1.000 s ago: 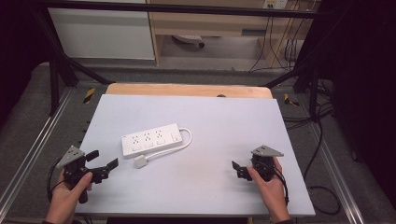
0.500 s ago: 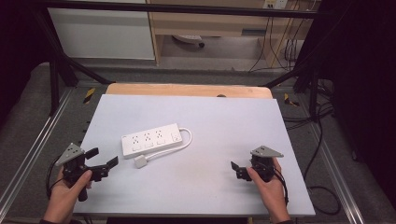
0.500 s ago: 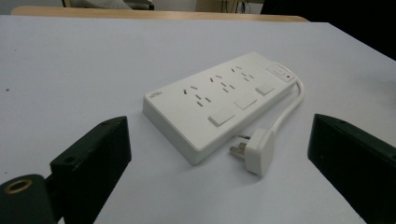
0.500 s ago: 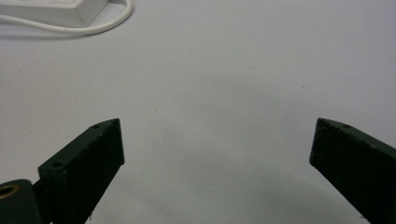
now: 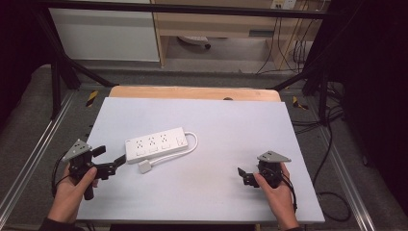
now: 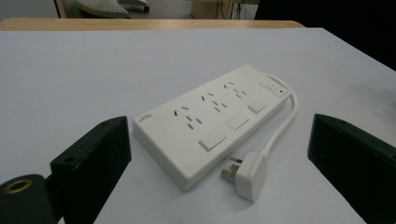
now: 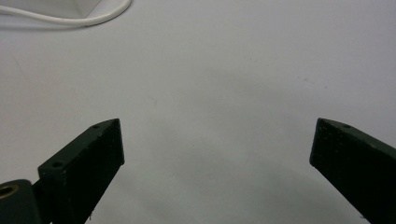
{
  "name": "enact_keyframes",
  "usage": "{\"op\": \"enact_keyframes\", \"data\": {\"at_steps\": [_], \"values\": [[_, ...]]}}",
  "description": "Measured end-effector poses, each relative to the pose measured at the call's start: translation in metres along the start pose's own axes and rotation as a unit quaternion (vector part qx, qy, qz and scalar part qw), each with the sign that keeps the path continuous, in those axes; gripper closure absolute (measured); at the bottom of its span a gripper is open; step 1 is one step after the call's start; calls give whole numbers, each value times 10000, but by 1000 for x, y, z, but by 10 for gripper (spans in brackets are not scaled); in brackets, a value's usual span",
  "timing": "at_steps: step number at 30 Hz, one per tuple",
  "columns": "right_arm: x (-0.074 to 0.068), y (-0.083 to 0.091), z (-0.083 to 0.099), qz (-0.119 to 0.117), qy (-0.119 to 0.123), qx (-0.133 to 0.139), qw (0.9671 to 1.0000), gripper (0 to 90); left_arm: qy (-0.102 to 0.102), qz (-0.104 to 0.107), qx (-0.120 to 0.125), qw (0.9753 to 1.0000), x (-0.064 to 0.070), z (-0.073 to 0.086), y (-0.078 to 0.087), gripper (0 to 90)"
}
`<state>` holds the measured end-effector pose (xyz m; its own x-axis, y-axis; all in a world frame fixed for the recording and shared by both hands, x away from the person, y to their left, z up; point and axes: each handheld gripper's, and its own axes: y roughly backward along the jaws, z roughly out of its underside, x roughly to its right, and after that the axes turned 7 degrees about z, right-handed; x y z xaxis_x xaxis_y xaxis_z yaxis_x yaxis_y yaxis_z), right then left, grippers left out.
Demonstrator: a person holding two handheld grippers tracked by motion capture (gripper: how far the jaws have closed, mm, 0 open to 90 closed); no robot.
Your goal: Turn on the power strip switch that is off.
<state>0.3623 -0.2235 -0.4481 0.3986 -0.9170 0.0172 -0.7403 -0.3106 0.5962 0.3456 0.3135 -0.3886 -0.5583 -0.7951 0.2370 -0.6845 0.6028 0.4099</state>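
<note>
Left gripper view first: our left gripper (image 6: 219, 154) is spread wide with nothing between the jaws, pointed at the near end of the power strip (image 6: 210, 119), which lies flat on the table (image 6: 70, 70) left of the middle. Its plug (image 6: 247, 175) lies loose just beside that near corner, prongs toward the strip, and the cord (image 6: 285, 121) loops back along the far side to the switch end.

So we'd say the step in hand is getting onto either the strip or the plug. If it's the plug, we'd come in low and square up on its flat sides, not the prongs, and keep off the strip's edge so it doesn't get nudged. If it's the strip, take it across the narrow width near the end.

Our right gripper (image 7: 217, 149) is also wide open and empty, low over bare table well away on the right side; in the high view it (image 5: 244, 174) could come over to pin the strip so it won't slide.
</note>
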Motion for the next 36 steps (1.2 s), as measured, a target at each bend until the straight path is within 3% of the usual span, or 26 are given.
{"op": "enact_keyframes", "data": {"at_steps": [17,36], "values": [[0,-2,0,-10,9,-52,10000,35,-24,65,72,10000,-3,-22,-16,63],[0,-1,0,-9,-6,-47,10000,35,-235,216,-40,9995,3,-29,-36,62]]}}
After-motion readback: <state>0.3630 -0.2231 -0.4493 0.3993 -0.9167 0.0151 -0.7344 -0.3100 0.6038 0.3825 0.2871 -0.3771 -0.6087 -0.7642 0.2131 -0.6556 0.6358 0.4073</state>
